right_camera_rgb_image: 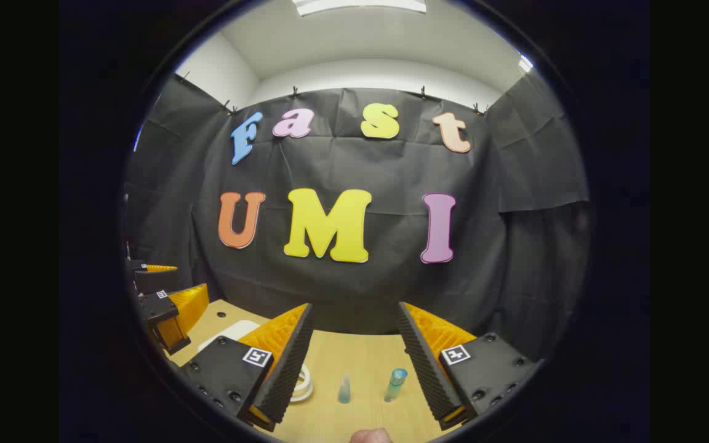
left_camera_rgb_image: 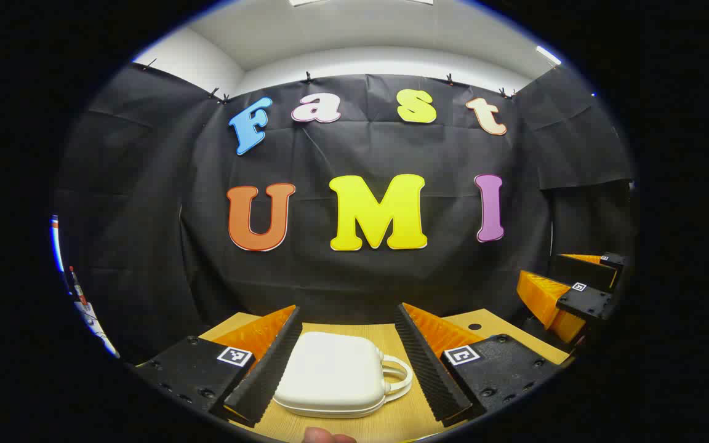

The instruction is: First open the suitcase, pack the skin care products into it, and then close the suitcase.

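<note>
A small white suitcase (left_camera_rgb_image: 335, 375) lies closed and flat on the wooden table (left_camera_rgb_image: 391, 424), its handle (left_camera_rgb_image: 396, 376) pointing right. My left gripper (left_camera_rgb_image: 348, 344) hovers open above and in front of it, fingers either side of the case without touching. In the right gripper view, my right gripper (right_camera_rgb_image: 354, 344) is open over the table; two small skin care bottles stand beyond it: a pale clear one (right_camera_rgb_image: 344, 390) and a taller one with a blue cap (right_camera_rgb_image: 395, 384). The suitcase (right_camera_rgb_image: 231, 332) and its handle (right_camera_rgb_image: 303, 383) peek out left of my left finger.
The right gripper (left_camera_rgb_image: 567, 295) shows at the right edge of the left gripper view; the left gripper (right_camera_rgb_image: 167, 304) shows at the left of the right gripper view. Black cloth walls close the table's back and sides. A fingertip (right_camera_rgb_image: 372, 435) shows at the bottom edge.
</note>
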Demonstrator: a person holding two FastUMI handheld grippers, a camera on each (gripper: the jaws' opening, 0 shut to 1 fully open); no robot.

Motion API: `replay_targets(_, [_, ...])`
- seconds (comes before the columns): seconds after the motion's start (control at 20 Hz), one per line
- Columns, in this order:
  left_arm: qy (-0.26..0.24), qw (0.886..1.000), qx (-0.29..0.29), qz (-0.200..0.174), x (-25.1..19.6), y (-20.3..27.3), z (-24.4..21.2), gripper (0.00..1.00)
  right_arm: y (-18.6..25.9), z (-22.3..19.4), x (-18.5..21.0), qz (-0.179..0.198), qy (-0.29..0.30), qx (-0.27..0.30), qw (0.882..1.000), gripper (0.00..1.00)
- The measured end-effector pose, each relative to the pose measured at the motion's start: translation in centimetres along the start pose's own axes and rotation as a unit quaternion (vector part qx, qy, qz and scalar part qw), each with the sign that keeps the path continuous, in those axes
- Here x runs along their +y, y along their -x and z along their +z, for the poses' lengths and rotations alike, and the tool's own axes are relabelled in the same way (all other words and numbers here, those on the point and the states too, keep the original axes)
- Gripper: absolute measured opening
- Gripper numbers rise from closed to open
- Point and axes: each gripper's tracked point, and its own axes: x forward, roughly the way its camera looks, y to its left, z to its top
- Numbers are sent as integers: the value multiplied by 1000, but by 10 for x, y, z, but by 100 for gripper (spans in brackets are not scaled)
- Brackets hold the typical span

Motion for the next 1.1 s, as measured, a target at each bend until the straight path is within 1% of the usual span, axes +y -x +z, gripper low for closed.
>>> replay_targets(0.65, [-11, 1000, -3, 1, -12, -4, 0, 97, -6, -4, -15, -7, -7, 2, 1000, 81])
replay_targets(0.9, [-10, 1000, -2, 3, -15, -5, -3, 97, -8, -11, -24, -8, -10, 8, 1000, 81])
replay_targets(1.05, [-14, 1000, 15, 0, -23, -9, -21, 97, -8, -21, -33, -8, -4, 16, 1000, 81])
replay_targets(1.1, [-19, 999, 33, -9, -33, -11, -36, 97, -7, -29, -41, -11, -4, 24, 1000, 81])
